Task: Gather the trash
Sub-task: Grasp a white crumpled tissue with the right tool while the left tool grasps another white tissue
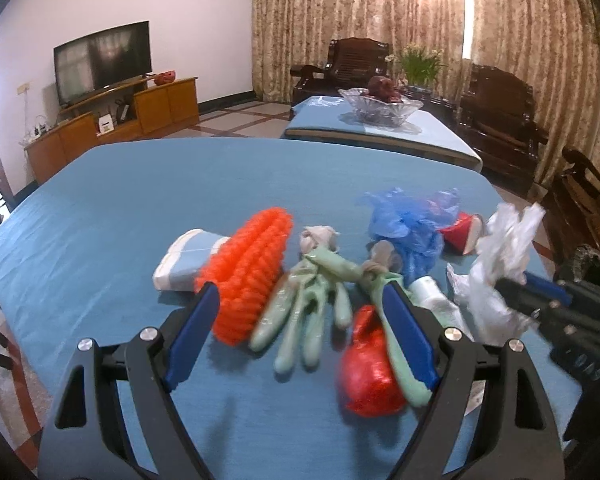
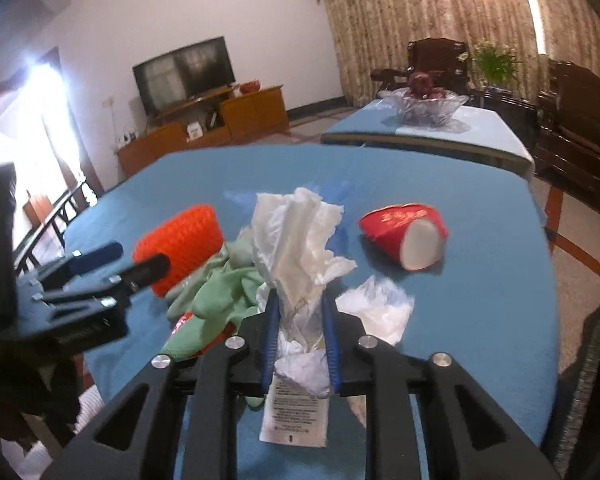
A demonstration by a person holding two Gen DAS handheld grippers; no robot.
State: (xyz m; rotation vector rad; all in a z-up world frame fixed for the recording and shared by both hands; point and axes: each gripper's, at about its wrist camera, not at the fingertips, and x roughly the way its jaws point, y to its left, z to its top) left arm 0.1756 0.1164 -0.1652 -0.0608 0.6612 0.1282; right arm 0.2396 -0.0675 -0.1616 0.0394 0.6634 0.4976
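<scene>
We see the right gripper (image 2: 300, 320) with its jaws drawn close together, pinching a crumpled white tissue (image 2: 296, 240) and a small printed packet (image 2: 294, 416) that hangs below them, above the blue table (image 2: 480, 320). The left gripper (image 1: 300, 320) has its jaws spread wide and grips nothing: green gloves (image 1: 308, 304) and a red wrapper (image 1: 368, 376) lie between them, with the orange net (image 1: 248, 272) just beyond the left jaw. A red cup (image 2: 406, 236) lies tipped over beyond the right gripper's jaws, to their right.
</scene>
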